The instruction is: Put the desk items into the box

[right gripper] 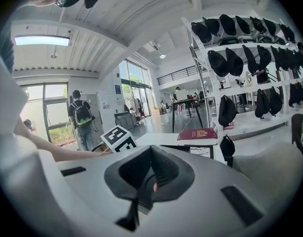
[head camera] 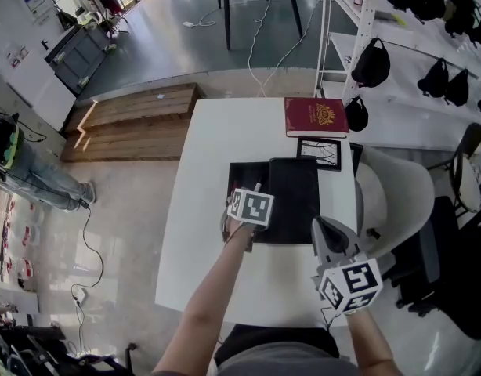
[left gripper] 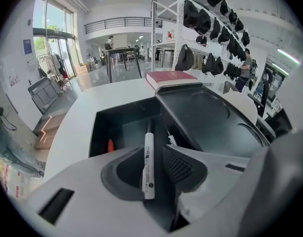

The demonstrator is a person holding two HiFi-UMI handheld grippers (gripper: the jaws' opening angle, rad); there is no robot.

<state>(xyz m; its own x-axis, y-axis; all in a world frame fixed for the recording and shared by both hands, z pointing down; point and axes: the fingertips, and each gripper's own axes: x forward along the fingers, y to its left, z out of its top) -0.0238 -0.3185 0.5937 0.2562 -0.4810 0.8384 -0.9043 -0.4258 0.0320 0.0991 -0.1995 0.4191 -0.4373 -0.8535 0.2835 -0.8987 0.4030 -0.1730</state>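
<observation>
At the far left, a low wooden platform (head camera: 131, 120) lay on the floor beside the white counter (head camera: 205, 143). Over the counter we held the left gripper (left gripper: 151, 152) above the open black box (head camera: 239, 171), near the counter's middle. Its fingers (left gripper: 177, 164) stood apart. A white marker pen (left gripper: 148, 167) was between them, pointing down into the box's left compartment and lying close to the left finger, with a gap to the ribbed pad of the right one. Nothing pressed on the pen from both sides. Deeper in that compartment we could see a small orange-red item (left gripper: 110, 145) at the left and a second white item (left gripper: 171, 139) just right of the pen. What those two were we could not tell. The box's lid (head camera: 294, 198) lay open to the right of the compartment. Beyond the box, at the counter's far edge, lay a red book (head camera: 316, 117), and a black-framed picture (head camera: 319, 153) sat just in front of it. Further right and nearer to us, the right gripper (right gripper: 150, 151) hung above the counter's right edge with its fingers closed together. A white chair (head camera: 401, 198) stood just beside the counter.
</observation>
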